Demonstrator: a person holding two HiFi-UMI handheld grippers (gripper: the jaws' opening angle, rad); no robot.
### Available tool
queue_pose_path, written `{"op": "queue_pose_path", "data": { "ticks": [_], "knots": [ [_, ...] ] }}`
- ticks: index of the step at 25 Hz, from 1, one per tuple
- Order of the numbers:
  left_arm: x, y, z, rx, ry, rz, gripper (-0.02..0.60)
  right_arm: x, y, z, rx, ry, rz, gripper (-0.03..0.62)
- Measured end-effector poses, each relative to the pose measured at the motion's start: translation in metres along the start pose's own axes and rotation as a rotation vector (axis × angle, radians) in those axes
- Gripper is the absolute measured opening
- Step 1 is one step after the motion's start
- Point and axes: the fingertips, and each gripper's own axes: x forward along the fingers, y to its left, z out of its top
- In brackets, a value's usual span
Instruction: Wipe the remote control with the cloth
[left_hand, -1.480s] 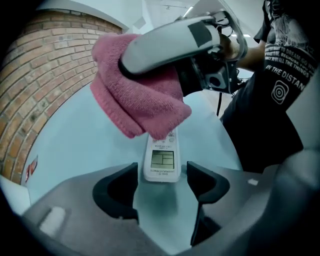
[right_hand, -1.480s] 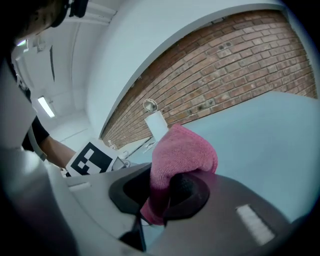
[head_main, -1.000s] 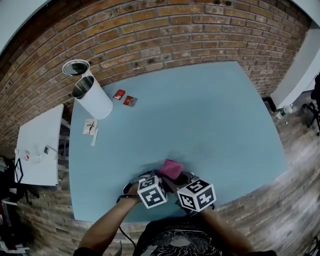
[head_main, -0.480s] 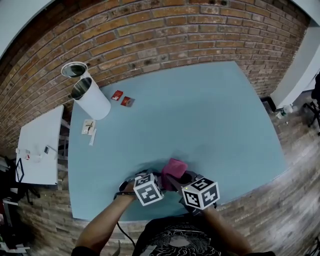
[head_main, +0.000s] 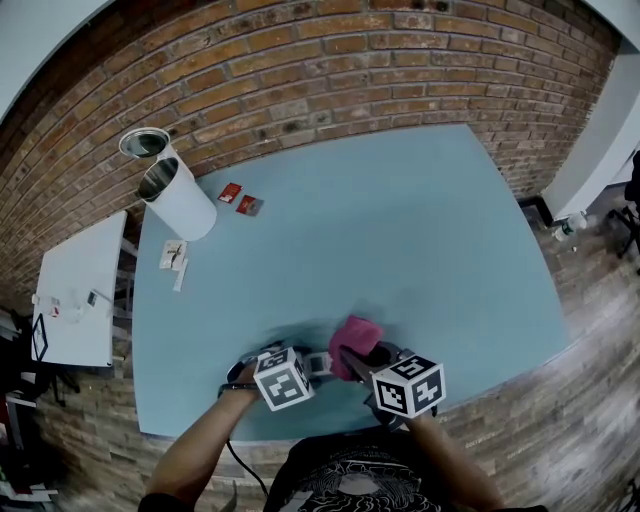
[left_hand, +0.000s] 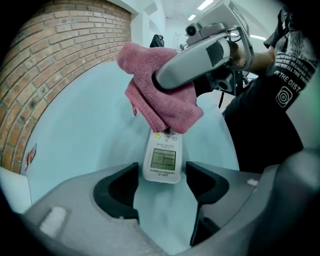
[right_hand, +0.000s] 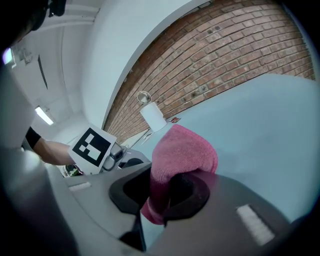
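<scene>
1. A pale blue surface (head_main: 420, 230) fills the middle of the head view, with a brick wall (head_main: 330, 70) curving across the top. All the work is happening at the lower centre of the frame, close to the person's body
2. The right gripper (right_hand: 167, 192) comes in from the lower right of the head view. Its fingers are clenched on a fold of the cloth
3. The left gripper (left_hand: 161, 182) comes in from the lower left. Its fingers are released and spread, one on each side of the near end of the remote control. A thin strip of blue shows between each finger and the casing, so they look to bracket it rather than pinch it
4. The pink cloth (left_hand: 160, 100) hangs bunched from the right fingers. Its lower edge drapes onto the far, button end of the remote. This appears to be the wiping step itself
5. The white remote control (left_hand: 162, 160) lies flat on the surface, at the lower centre of the left gripper view, with its small screen facing up and uncovered. The next move probably calls for dragging the cloth down along the face toward the screen while the left fingers keep the casing from sliding
</scene>
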Motion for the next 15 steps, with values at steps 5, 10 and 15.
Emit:
{"op": "queue_pose_path", "data": {
  "ticks": [5, 10, 15],
  "knots": [
    [0.000, -0.003, -0.002, -0.001, 0.023, -0.011, 0.308, -0.012, -0.013, 0.000, 0.009, -0.003, -0.003, 0.063],
    [0.000, -0.002, 0.001, -0.009, 0.027, 0.005, 0.308, -0.026, -0.026, -0.001, -0.004, 0.003, -0.007, 0.064],
    [0.001, -0.006, -0.002, -0.013, 0.076, 0.003, 0.299, -0.037, -0.036, 0.002, 0.000, -0.009, 0.003, 0.064]
  ]
}}
